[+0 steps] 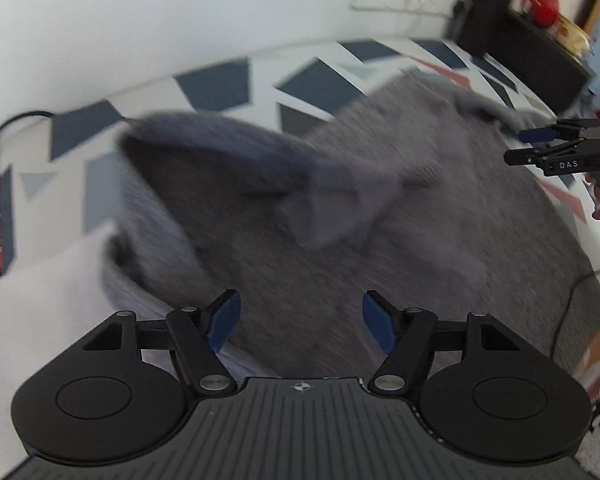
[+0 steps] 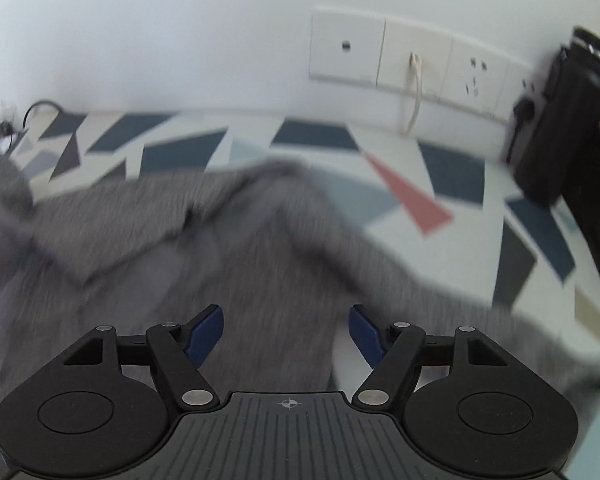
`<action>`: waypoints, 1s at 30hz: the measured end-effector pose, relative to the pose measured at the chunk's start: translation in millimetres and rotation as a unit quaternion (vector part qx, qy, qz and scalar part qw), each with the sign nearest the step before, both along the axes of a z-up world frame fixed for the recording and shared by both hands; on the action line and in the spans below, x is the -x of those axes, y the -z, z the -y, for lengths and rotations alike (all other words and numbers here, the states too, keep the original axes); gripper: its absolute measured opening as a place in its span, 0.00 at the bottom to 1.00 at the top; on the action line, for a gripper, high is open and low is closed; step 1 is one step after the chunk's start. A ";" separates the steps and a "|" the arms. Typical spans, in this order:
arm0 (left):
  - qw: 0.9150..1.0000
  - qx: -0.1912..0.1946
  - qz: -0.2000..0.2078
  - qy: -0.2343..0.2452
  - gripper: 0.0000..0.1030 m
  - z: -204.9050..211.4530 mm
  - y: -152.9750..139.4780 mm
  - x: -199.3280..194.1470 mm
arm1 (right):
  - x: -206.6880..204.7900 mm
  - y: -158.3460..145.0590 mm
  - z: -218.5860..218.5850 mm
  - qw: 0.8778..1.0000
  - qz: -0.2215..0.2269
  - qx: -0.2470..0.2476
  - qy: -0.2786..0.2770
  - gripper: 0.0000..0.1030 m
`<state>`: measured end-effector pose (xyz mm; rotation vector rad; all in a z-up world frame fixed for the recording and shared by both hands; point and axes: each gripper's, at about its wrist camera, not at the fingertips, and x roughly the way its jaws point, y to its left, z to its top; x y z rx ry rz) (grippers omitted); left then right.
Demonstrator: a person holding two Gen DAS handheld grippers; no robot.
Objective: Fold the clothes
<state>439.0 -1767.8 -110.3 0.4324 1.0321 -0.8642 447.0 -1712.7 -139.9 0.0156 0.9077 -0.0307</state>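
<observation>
The bench (image 1: 220, 92) carries a cloth of white, dark blue, grey-blue and red angular shapes and runs up to a white wall (image 2: 180, 32). Over most of it lies the grey garment (image 1: 380, 240), a knit piece spread wide and rumpled, blurred in both views; in the left wrist view a darker fold of it rises toward the left, and at its near left edge it lies on a pale cloth (image 1: 40, 300). In the right wrist view the garment (image 2: 220, 240) covers the left and centre of the bench, with its edge running down to the right.

A black box-like object (image 2: 560, 120) stands at the bench's far right, against the wall. A row of white wall sockets (image 2: 412, 56) sits above the bench, with a pale cable hanging from one.

The left gripper (image 1: 300, 320) hangs over the garment with its jaws wide and nothing between the blue pads. The right gripper (image 2: 286, 336) is likewise above the garment, jaws wide, gripping nothing.
</observation>
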 end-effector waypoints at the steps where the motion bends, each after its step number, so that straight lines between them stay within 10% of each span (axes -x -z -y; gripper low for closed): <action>1: 1.000 -0.011 0.001 0.004 0.67 3.9 6.5 6.0 | 7.0 3.8 -1.4 1.000 -0.007 -0.003 0.010 0.64; 6: 0.999 -0.034 0.020 0.000 0.66 8.6 29.0 22.8 | 32.5 17.1 -4.4 0.998 -0.023 -0.031 0.047 0.51; 9: 0.999 -0.026 0.020 -0.005 0.55 2.1 29.4 35.9 | 37.1 16.5 -5.6 0.998 -0.020 -0.042 0.040 0.06; 30: 0.995 0.012 -0.093 -0.032 0.47 -29.8 22.3 63.4 | 89.5 -3.3 -24.3 0.997 -0.072 -0.010 -0.028 0.18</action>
